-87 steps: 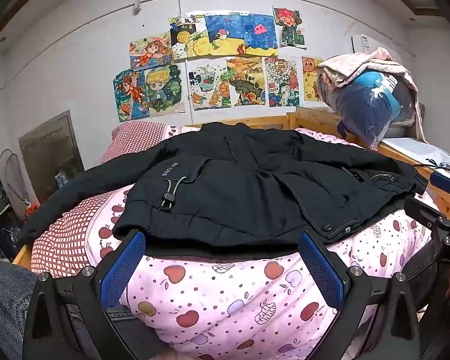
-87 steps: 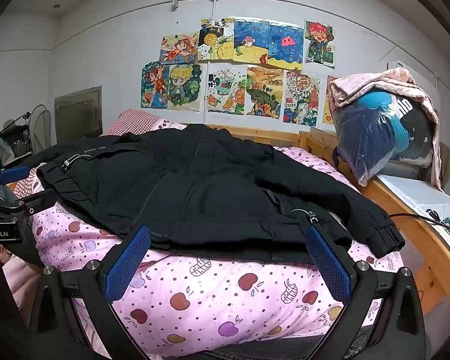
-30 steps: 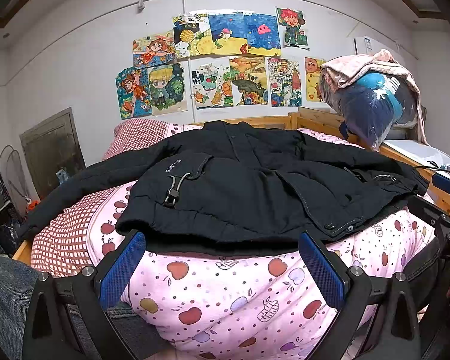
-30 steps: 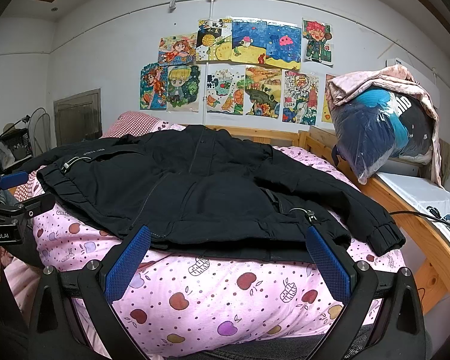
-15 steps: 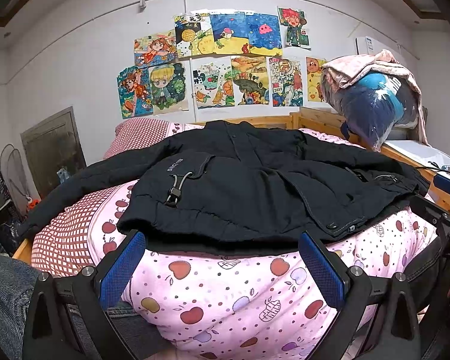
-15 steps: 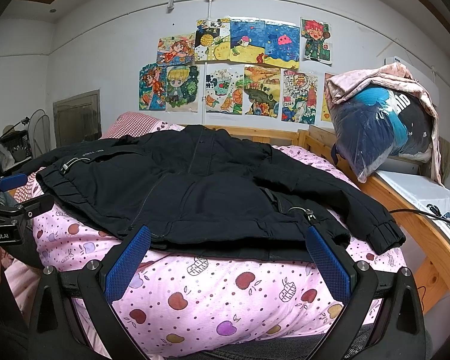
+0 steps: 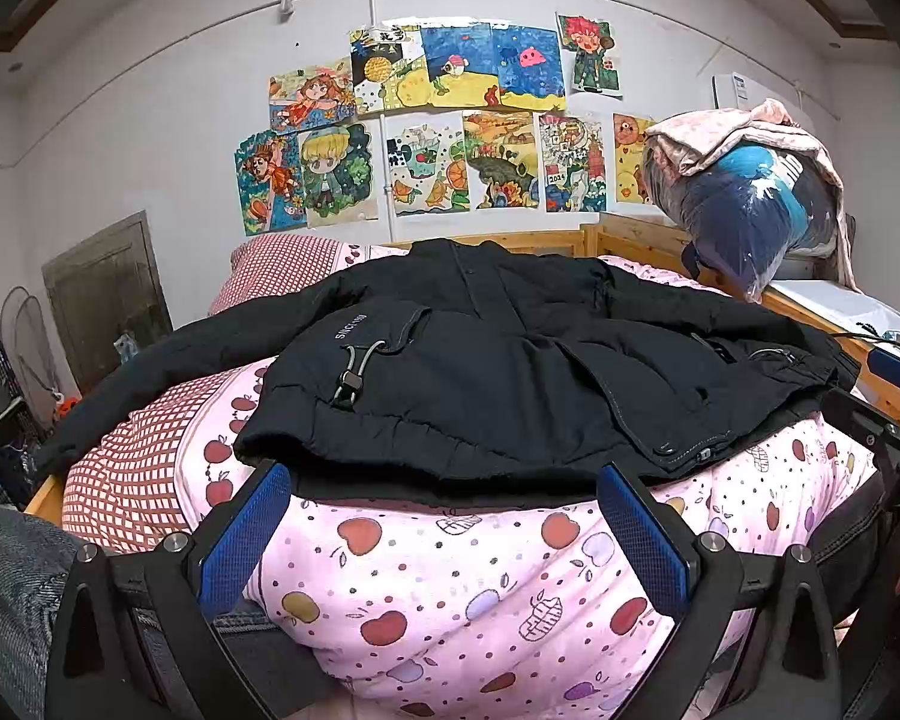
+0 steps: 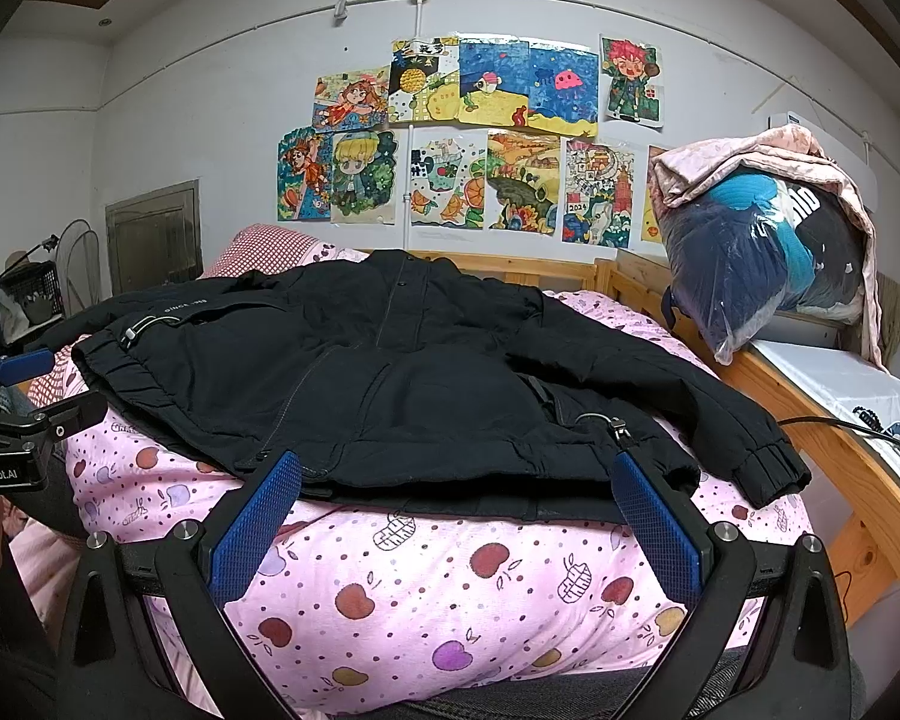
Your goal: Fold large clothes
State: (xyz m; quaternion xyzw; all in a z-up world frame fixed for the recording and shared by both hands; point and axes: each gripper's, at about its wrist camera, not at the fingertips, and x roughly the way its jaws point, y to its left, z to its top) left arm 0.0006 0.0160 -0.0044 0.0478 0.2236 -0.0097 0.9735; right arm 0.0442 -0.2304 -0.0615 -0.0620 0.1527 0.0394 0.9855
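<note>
currently, a black jacket (image 7: pixel 510 360) is lying spread out, front up, on a bed, resting on a pink apple-print quilt (image 7: pixel 462 588), with its collar pointing toward the far wall and its hem lying nearest the cameras. one sleeve is trailing off over a red checked sheet (image 7: pixel 132 480) on the left; the other sleeve (image 8: pixel 720 420) is lying across the quilt on the right, its cuff ending near the quilt's edge. a drawcord toggle (image 7: pixel 348 378) is showing on the jacket's left front.

the left gripper (image 7: pixel 444 528) is hovering just short of the hem, jaws standing wide apart and holding nothing, the blue pads (image 7: pixel 243 531) sitting clear of the fabric. the right gripper (image 8: pixel 456 516) is facing the hem likewise, jaws spread wide and empty.

beyond the bed, a wooden bed frame (image 8: pixel 810 414) is running along the right side, carrying a plastic bag of clothes (image 8: pixel 762 258) draped with pink cloth. children's drawings (image 7: pixel 450 120) are hanging on the white wall behind. a fan (image 8: pixel 81 264) is standing at the far left.
</note>
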